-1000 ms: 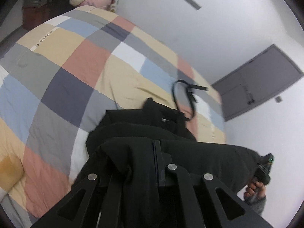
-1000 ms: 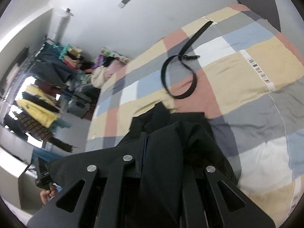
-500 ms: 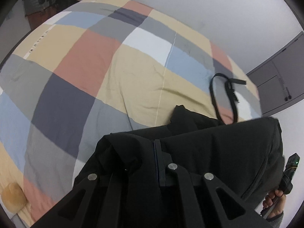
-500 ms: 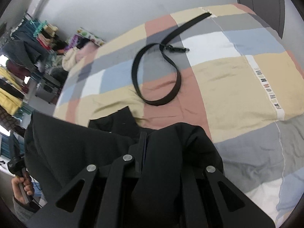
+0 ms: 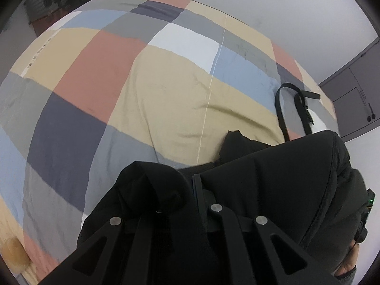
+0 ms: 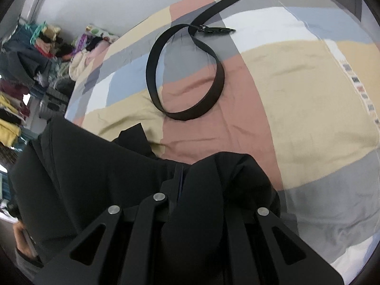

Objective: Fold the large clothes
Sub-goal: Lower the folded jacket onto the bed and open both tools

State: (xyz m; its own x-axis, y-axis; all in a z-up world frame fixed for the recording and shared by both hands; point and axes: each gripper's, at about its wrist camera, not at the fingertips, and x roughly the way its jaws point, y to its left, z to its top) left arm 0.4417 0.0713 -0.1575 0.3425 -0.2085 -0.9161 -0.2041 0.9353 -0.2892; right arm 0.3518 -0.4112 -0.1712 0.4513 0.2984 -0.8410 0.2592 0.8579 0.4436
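A large black garment is stretched between my two grippers above a patchwork bed cover. My left gripper is shut on one end of the garment, with cloth bunched over its fingers. My right gripper is shut on the other end of the black garment, with cloth draped over it. A loose black flap hangs down toward the bed. The fingertips are hidden by the cloth.
A black belt lies looped on the bed cover ahead; it also shows in the left wrist view. Piled clothes and a clothes rack stand at the left. A grey door is at the right.
Both grippers have carried the garment forward over the bed and tilted down. The garment is pulled wider between them, and the belt is closer.
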